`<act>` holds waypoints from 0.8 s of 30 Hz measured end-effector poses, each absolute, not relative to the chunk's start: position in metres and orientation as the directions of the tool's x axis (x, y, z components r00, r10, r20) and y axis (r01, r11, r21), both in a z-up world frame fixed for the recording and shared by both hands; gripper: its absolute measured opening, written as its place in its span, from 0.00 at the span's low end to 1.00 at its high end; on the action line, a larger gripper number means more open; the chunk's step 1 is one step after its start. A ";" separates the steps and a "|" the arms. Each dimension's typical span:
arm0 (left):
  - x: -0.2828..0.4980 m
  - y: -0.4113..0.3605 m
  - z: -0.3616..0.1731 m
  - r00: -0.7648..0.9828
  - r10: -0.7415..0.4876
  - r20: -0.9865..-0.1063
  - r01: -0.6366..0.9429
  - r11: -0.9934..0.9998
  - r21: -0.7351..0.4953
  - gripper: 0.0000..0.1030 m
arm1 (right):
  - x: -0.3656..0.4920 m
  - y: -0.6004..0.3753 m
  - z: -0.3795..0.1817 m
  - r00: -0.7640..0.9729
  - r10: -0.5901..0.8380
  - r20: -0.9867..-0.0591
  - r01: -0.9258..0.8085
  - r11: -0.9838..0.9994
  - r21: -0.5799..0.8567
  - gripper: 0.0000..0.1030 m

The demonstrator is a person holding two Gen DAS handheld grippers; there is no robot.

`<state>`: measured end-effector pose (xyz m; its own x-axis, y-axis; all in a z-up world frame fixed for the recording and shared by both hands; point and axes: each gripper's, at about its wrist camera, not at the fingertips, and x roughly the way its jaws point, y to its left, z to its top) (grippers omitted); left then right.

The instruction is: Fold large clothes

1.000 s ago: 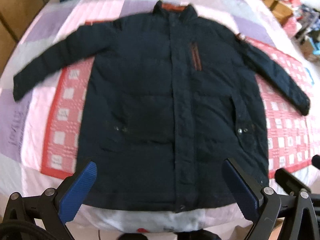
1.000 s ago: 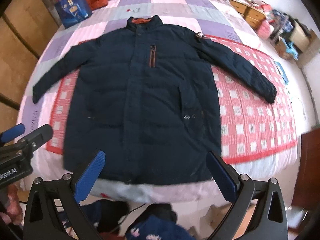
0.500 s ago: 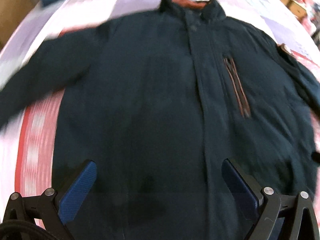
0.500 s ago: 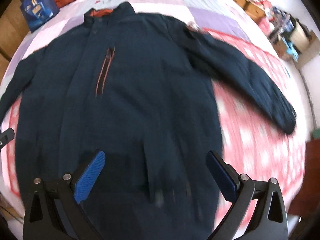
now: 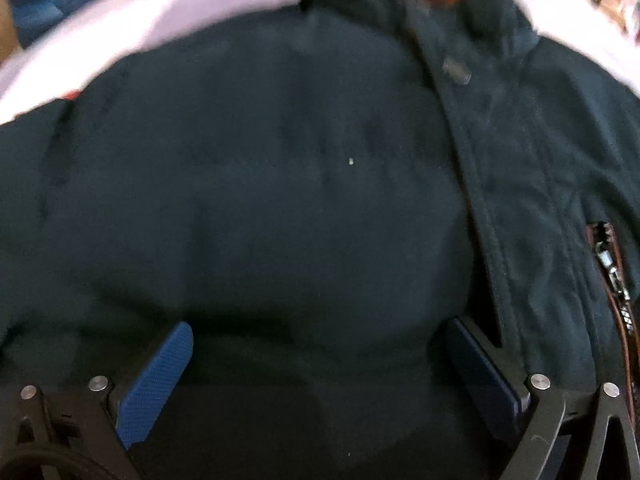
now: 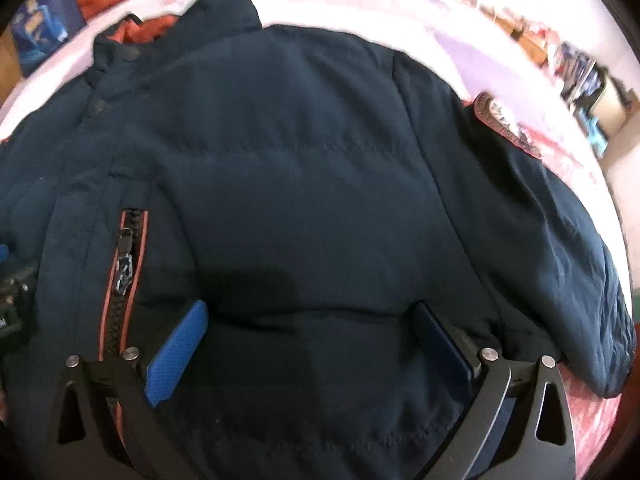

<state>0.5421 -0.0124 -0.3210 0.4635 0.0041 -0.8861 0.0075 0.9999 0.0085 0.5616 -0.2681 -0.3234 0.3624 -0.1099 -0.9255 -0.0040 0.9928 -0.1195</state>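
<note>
Your left gripper and right gripper hover wide open, holding nothing, low over the dark navy padded jacket spread flat on the quilted bed; grabbing only the slippery shell risks dragging it crooked.

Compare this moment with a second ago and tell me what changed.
Both tools moved in low over the jacket: the left tool toward its chest beside the collar, the right tool toward the chest by the zip pocket. Nothing was gripped. Both stayed open; the jacket stayed flat and unfolded.
</note>
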 end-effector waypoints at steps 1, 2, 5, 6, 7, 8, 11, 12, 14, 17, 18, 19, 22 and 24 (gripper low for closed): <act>0.534 -0.015 -0.321 0.487 0.014 -0.873 0.025 0.999 0.030 1.00 | 0.557 -0.267 -0.324 0.387 -0.110 -0.915 -0.011 0.992 -0.124 1.00; 0.528 -0.017 -0.320 0.501 0.022 -0.865 0.033 0.998 0.044 1.00 | 0.553 -0.267 -0.324 0.398 -0.109 -0.911 -0.016 0.992 -0.126 1.00; 0.513 -0.015 -0.315 0.484 0.018 -0.875 0.020 0.999 0.032 1.00 | 0.546 -0.267 -0.323 0.391 -0.106 -0.914 -0.019 0.992 -0.124 1.00; 0.502 -0.014 -0.313 0.479 0.015 -0.878 0.022 0.999 0.030 1.00 | 0.540 -0.266 -0.321 0.385 -0.105 -0.917 -0.026 0.992 -0.124 1.00; 0.492 -0.014 -0.312 0.475 0.012 -0.880 0.028 0.999 0.029 1.00 | 0.528 -0.266 -0.321 0.385 -0.104 -0.917 -0.038 0.991 -0.129 1.00; 0.477 -0.014 -0.310 0.466 0.010 -0.885 0.044 0.998 0.035 1.00 | 0.517 -0.265 -0.317 0.384 -0.105 -0.917 -0.049 0.990 -0.134 1.00; 0.424 -0.004 -0.306 0.467 0.020 -0.884 0.066 0.996 0.058 1.00 | 0.480 -0.274 -0.309 0.356 -0.075 -0.932 -0.076 0.991 -0.109 1.00; 0.409 -0.001 -0.305 0.464 0.026 -0.885 0.067 0.996 0.065 1.00 | 0.458 -0.280 -0.303 0.356 -0.066 -0.932 -0.068 0.993 -0.097 1.00; 0.369 0.022 -0.307 0.444 0.034 -0.895 0.048 0.997 0.061 1.00 | 0.414 -0.284 -0.298 0.360 -0.086 -0.929 -0.110 0.985 -0.134 1.00; 0.324 0.077 -0.317 0.404 0.080 -0.911 -0.069 0.996 0.057 1.00 | 0.344 -0.331 -0.303 0.353 -0.149 -0.924 -0.089 0.977 -0.192 1.00; 0.307 0.095 -0.317 0.421 0.094 -0.902 -0.084 0.994 0.065 1.00 | 0.328 -0.362 -0.305 0.326 -0.093 -0.941 -0.007 0.995 -0.101 1.00; 0.294 0.101 -0.314 0.437 0.116 -0.892 -0.075 0.993 0.093 1.00 | 0.317 -0.385 -0.306 0.310 -0.081 -0.947 0.061 0.996 -0.065 1.00; 0.276 0.090 -0.307 0.423 0.136 -0.896 -0.069 0.991 0.118 0.99 | 0.295 -0.383 -0.298 0.309 -0.105 -0.945 0.087 0.993 -0.082 1.00; 0.266 0.075 -0.296 0.446 0.081 -0.891 -0.047 0.997 0.067 0.98 | 0.274 -0.347 -0.282 0.370 -0.128 -0.920 0.008 0.991 -0.135 0.98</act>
<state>0.2656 0.0746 -0.2955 0.4461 0.0808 -0.8913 -0.0469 0.9967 0.0669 0.2737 -0.3472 -0.2821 0.3702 -0.1285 -0.9200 0.0079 0.9908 -0.1352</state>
